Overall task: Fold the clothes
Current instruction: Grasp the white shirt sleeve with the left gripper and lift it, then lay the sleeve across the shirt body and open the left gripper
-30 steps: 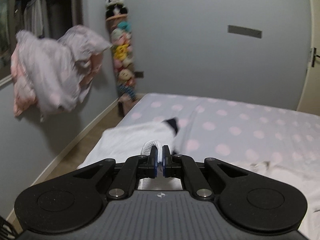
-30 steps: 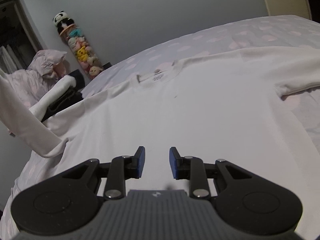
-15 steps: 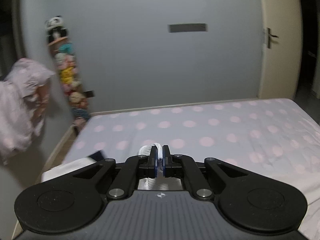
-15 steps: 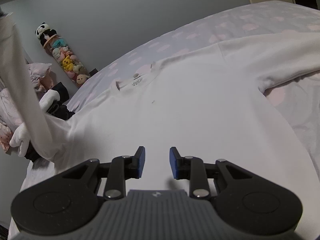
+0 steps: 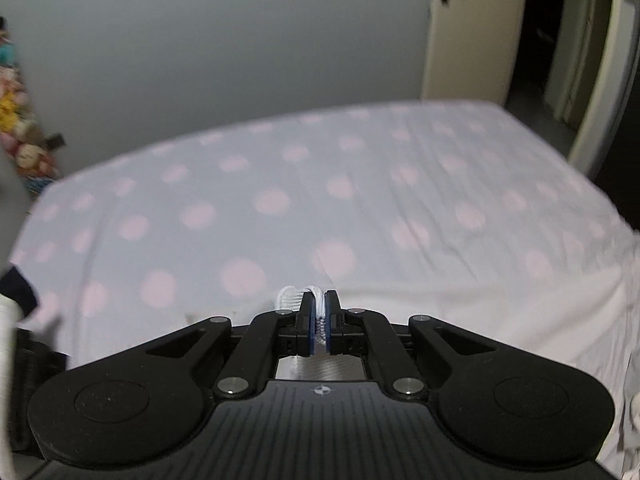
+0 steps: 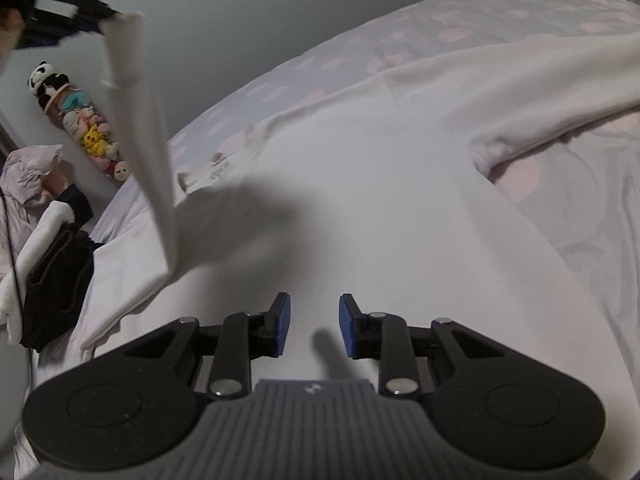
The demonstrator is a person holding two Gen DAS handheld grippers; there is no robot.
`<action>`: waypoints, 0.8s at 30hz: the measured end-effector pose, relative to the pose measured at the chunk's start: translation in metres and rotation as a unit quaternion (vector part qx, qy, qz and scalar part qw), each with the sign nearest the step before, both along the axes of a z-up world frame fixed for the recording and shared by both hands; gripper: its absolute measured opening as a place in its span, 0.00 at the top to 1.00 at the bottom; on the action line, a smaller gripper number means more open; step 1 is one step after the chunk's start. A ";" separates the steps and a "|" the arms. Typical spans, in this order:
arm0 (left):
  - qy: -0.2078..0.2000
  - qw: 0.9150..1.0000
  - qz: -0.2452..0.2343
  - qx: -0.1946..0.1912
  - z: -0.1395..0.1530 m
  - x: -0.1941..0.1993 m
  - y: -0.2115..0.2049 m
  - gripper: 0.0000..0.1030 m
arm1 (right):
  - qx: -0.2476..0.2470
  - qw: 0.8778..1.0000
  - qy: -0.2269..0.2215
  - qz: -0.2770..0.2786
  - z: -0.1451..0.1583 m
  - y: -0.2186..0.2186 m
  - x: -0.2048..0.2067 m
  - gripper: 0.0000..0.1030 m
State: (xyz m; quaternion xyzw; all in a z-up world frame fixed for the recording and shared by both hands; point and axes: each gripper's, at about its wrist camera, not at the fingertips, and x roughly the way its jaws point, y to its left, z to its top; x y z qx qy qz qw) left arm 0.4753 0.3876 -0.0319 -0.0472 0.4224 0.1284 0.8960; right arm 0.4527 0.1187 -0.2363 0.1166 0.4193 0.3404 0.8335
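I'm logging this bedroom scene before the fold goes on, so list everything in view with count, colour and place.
white sweatshirt: one, white, spread flat on the bed; one sleeve lifted at left.
lifted sleeve: one, white, hanging from the left gripper.
bed sheet: one, pale lilac with pink dots, covering the bed.
plush toys: one stack, mixed colours with a panda on top, against the grey wall.
pink garment: one, pale pink, at the far left.
dark clothing: one pile, black, at the bed's left edge.
door: one, cream, right of the wall.
left gripper: black, blue pads, shut on the sleeve cuff.
right gripper: black, blue pads, open above the sweatshirt.
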 end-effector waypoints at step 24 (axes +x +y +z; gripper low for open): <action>0.044 0.990 0.051 0.126 -0.085 -0.217 0.061 0.49 | 0.047 0.999 -0.011 -0.020 0.006 0.011 0.018 0.69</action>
